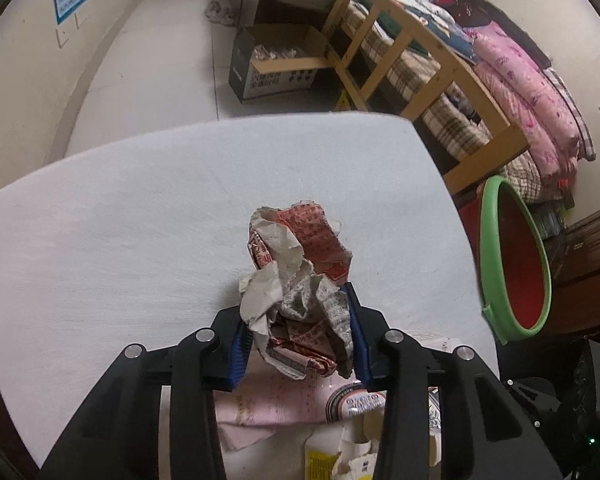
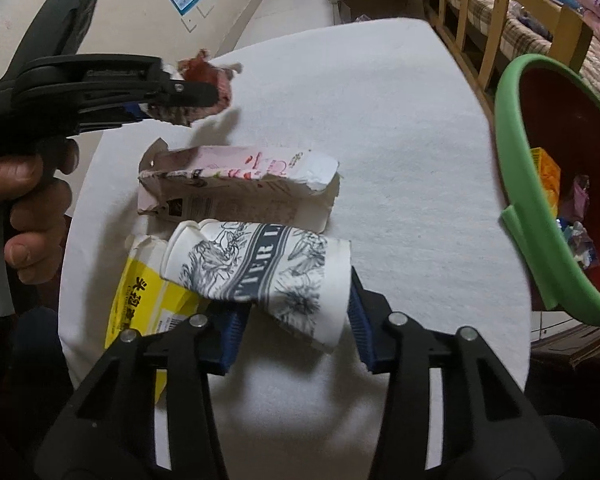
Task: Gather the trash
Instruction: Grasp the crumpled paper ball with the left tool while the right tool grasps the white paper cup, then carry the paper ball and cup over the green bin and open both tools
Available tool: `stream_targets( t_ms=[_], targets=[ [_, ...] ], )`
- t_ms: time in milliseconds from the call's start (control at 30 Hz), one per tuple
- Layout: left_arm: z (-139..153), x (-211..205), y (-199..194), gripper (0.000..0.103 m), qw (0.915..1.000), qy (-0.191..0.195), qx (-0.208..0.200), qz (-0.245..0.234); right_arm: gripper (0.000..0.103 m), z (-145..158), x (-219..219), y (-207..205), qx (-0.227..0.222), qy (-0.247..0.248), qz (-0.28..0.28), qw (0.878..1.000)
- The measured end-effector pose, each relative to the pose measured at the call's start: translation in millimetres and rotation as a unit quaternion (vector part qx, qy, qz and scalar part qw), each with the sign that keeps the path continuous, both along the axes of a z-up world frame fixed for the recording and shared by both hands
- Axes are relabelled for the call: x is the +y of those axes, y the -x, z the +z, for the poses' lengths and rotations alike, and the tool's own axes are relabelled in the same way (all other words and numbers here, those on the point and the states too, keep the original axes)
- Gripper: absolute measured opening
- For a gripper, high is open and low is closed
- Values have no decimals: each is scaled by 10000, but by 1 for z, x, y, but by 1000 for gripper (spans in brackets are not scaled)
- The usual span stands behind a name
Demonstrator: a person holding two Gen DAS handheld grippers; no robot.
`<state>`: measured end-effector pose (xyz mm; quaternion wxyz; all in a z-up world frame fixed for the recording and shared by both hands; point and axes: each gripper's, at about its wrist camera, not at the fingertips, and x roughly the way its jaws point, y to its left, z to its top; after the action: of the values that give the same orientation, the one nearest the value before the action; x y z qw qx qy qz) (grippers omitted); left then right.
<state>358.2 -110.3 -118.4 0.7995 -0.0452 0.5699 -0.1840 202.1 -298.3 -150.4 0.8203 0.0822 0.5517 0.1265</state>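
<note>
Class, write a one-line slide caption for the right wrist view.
Right gripper closes around a printed paper cup while the left gripper carries crumpled paper above the table, bin alongside.

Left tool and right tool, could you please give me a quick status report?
Left tool shut on crumpled paper, lifted. Right tool around paper cup, grip unclear. Bin at right, path unobstructed.

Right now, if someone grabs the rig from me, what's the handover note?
Left gripper: shut on the crumpled paper wad, held above the table.
Right gripper: fingers either side of the squashed paper cup; grip not confirmed.
Still on the table: pink carton and yellow packet.
Bin, green-rimmed, stands off the table's right edge and already holds some wrappers.
Left: drop the wad in, then cup, carton, packet.
</note>
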Motion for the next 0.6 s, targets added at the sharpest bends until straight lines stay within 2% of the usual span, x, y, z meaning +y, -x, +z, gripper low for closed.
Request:
stream_targets(
  t_ms=[400, 600],
  targets=[
    [48, 15, 26, 38, 9988, -43, -481, 87, 43, 33, -11, 23, -287, -19, -153, 9995],
    [75, 31, 58, 38, 9972, -51, -728, 172, 43, 60, -17, 34, -588, -5, -189, 9981]
  ],
)
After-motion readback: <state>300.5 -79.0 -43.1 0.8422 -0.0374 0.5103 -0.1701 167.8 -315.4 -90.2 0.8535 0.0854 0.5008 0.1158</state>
